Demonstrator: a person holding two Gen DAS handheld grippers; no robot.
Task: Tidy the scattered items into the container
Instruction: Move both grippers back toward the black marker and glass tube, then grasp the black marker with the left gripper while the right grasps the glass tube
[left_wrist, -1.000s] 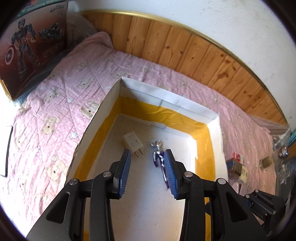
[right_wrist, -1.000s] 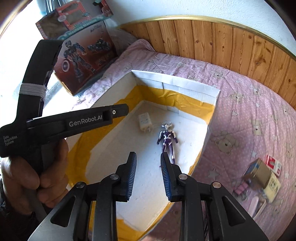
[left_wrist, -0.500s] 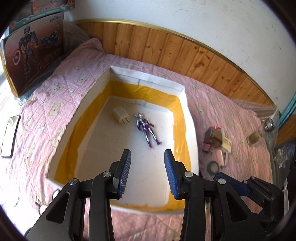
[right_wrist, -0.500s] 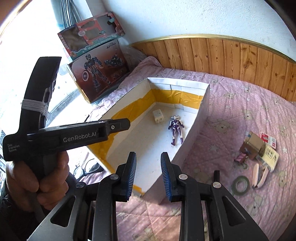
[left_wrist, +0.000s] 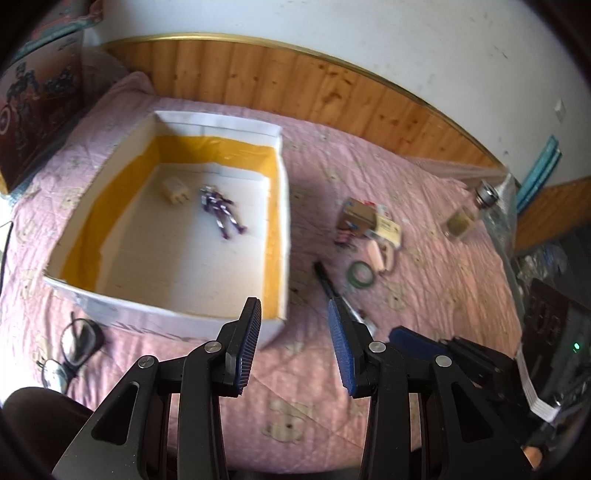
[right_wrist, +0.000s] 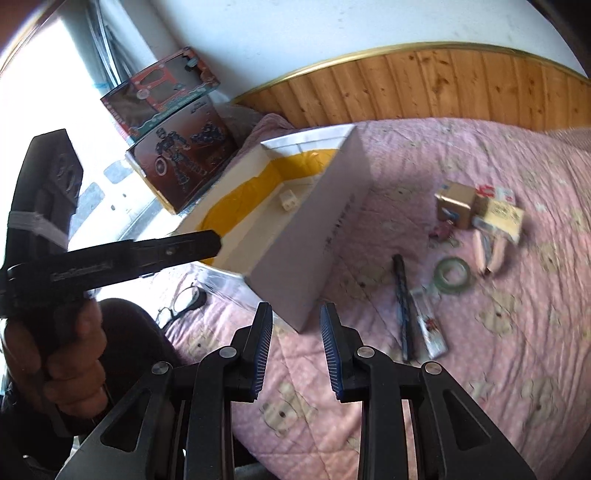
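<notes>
The box (left_wrist: 284, 206) on the bed (left_wrist: 424, 295), earlier filling both views, is now seen from farther back and to the left; the plug (left_wrist: 174, 191) and figure (left_wrist: 221, 209) lie inside it. The left gripper (left_wrist: 293, 347) is held partly open and empty over the quilt. The right gripper (right_wrist: 296, 354) is narrower, also empty. Brought into view on the right are the remaining items: pen (right_wrist: 402, 299), tape (right_wrist: 452, 275), small cartons (right_wrist: 480, 212). Another pickup is judged due.
</notes>
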